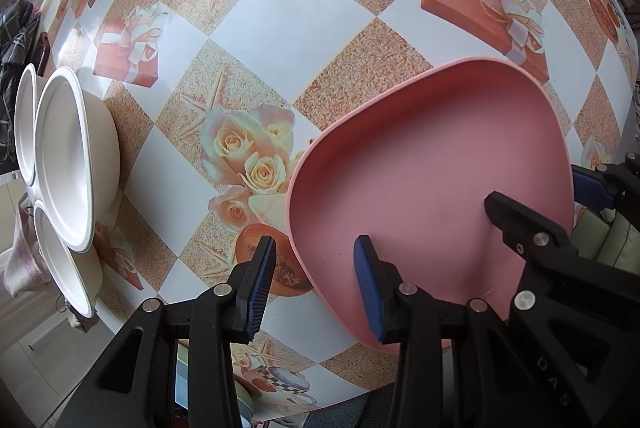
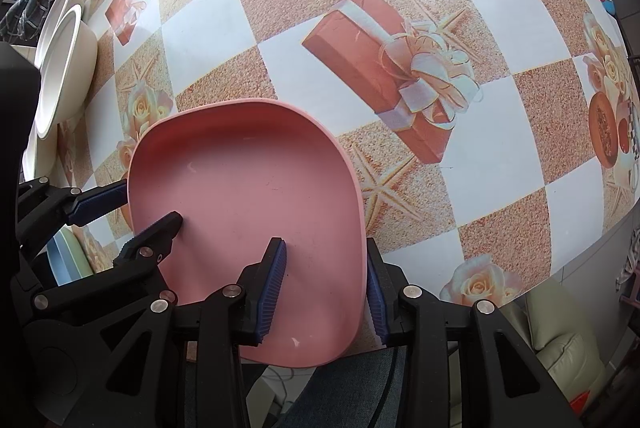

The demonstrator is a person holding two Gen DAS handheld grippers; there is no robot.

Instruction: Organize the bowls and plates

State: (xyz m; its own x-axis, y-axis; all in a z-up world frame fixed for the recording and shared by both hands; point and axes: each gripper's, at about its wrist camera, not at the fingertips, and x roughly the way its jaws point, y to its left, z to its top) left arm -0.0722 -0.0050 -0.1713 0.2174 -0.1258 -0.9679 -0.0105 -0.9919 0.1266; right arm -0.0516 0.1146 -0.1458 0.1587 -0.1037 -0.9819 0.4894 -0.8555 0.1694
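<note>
A pink plate (image 1: 432,184) lies on the table near its front edge; it also shows in the right wrist view (image 2: 248,196). My left gripper (image 1: 316,280) is open and straddles the plate's left rim, one finger inside the plate and one outside. My right gripper (image 2: 326,284) is open and straddles the plate's right rim the same way. Neither is closed on the rim. White bowls (image 1: 76,156) stand grouped at the table's left edge, also in the right wrist view (image 2: 64,68).
The table (image 1: 280,24) has a checked cloth printed with gift boxes and roses. Blue and green plates (image 2: 70,260) show low at the left by the table's front edge. A cream cushioned seat (image 2: 560,340) is below the table's right side.
</note>
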